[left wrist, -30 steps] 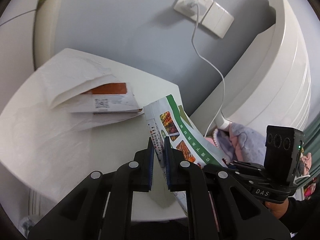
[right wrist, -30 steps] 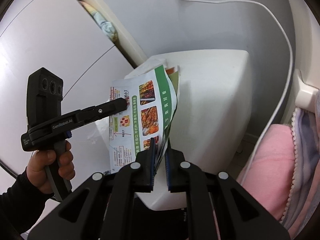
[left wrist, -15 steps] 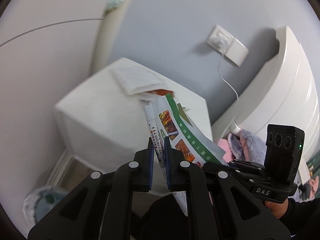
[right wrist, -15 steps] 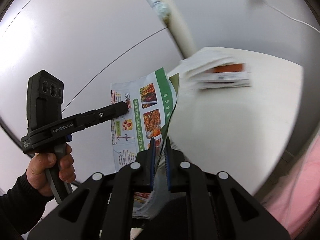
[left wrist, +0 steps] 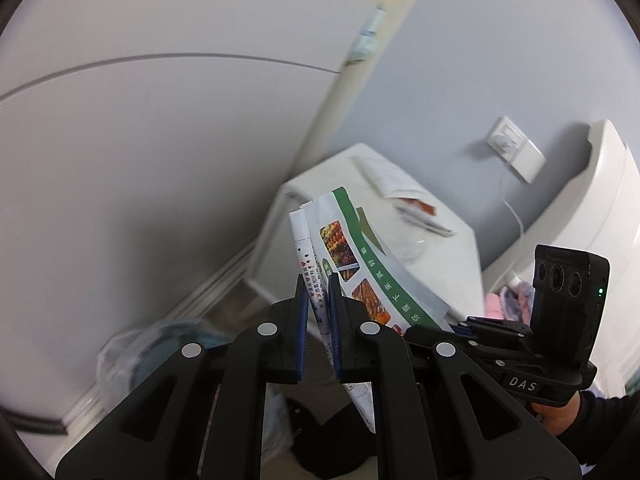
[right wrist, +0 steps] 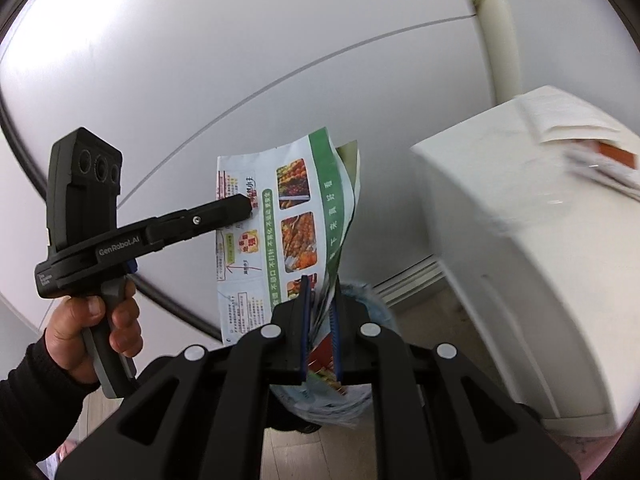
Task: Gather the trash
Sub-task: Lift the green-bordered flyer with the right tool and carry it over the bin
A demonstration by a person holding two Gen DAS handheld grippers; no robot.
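Two grippers, left (left wrist: 318, 294) and right (right wrist: 320, 300), each clenched on one flyer (right wrist: 276, 220), held upright beside a white cabinet (right wrist: 520, 240).

"GenRobot.AI" marks the left tongs (right wrist: 248, 208); "DAS" the right tongs (left wrist: 456, 326).

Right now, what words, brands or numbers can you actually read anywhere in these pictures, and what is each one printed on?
"GenRobot.AI": on the side of the left gripper, seen from the right wrist.
"DAS": on the body of the right gripper, seen from the left wrist.
Flyer, held by both grippers: Chinese print on the green bands and beside the food photos, too small and blurred to quote.
Papers on the white cabinet: blurred, unreadable.
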